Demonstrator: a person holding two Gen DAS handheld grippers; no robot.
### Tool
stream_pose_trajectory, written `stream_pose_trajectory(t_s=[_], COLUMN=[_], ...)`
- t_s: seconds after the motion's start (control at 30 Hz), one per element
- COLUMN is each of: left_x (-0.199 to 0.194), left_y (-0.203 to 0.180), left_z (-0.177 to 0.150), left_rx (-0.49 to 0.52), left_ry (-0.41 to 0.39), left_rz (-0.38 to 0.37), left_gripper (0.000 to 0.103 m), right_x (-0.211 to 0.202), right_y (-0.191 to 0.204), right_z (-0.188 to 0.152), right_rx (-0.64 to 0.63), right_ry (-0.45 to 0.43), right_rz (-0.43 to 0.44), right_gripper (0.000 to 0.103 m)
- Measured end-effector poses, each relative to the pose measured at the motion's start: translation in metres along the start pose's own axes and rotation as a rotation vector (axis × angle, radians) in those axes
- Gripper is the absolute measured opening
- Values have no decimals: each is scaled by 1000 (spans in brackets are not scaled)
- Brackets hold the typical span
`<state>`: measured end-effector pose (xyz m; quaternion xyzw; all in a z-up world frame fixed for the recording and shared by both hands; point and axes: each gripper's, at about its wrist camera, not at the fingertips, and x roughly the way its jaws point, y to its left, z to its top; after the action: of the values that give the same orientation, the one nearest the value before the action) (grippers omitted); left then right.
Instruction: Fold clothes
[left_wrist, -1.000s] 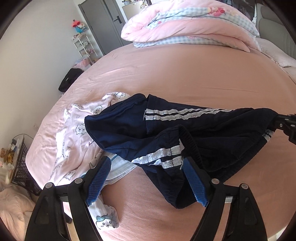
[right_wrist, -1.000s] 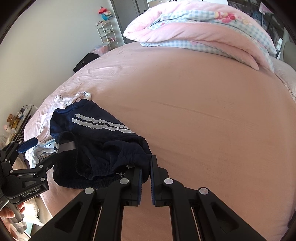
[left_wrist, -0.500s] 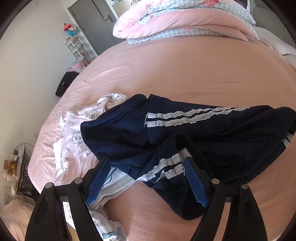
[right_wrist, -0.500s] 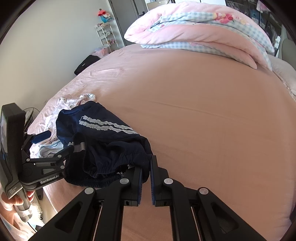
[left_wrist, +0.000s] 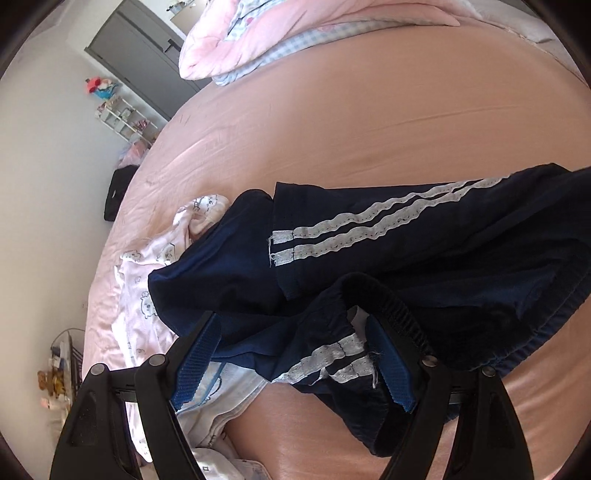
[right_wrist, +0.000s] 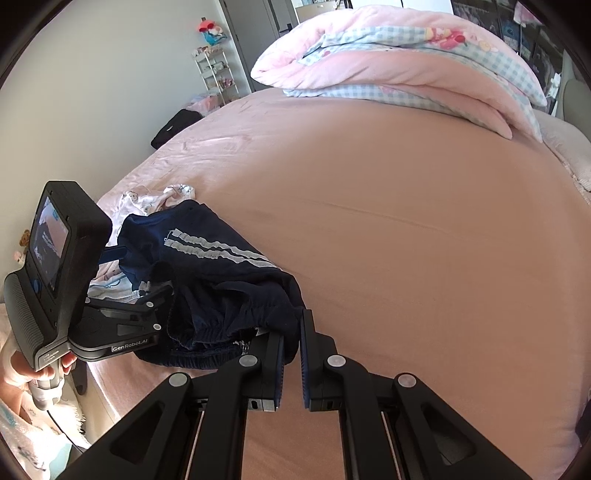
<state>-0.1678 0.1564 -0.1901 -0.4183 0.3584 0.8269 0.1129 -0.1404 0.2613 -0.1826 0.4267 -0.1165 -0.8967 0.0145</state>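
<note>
1. Right gripper (right_wrist: 291, 354): its pads are drawn almost together on a pinch of navy cloth at the near right corner of the shorts (right_wrist: 207, 273); a thin fold of fabric shows between them.
2. Left gripper (left_wrist: 295, 354): its blue-padded fingers (left_wrist: 197, 354) stand wide apart, straddling the elastic waistband (left_wrist: 391, 306) and a striped leg end; whether the pads touch the cloth cannot be told.
3. Location: the shorts lie on the pink bed sheet (right_wrist: 424, 240) near its near left edge, partly over a white printed garment (left_wrist: 144, 291). A rolled pink quilt (right_wrist: 399, 62) sits at the far end, well apart.
4. Appearance: dark navy knit with two wavy white stripes (left_wrist: 369, 225) down each side. The piece is bunched, one leg thrown across the other and the waistband gaping open, not flat.
5. Risk, slip: the right hold takes only a thin edge; a pull could draw the fabric free, judging by how little sits between the pads.
6. Risk, wrong layer: if the left fingers close here they may catch one layer of waistband only, so the shorts would twist rather than spread.
7. Risk, snag: the white garment underneath could be dragged along if the shorts are moved across it.
</note>
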Motion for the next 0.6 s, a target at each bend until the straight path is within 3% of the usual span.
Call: stream_pose_trajectory(t_s=[0.13,0.5,0.6], left_x=[7,43,49], left_y=[4,8,13], left_z=[4,6,6], left_rx=[19,-56,-81], left_ry=[16,111,135], left_rz=[20,-64,-75], left_gripper=[80,81,96], right_x=[2,-6,-9], right_y=[1,8,10], right_z=[0,-1,1], right_rx=[9,-9,-3], right_ry=[9,17,11], right_rz=[12,28,31], right_gripper=[4,6,7])
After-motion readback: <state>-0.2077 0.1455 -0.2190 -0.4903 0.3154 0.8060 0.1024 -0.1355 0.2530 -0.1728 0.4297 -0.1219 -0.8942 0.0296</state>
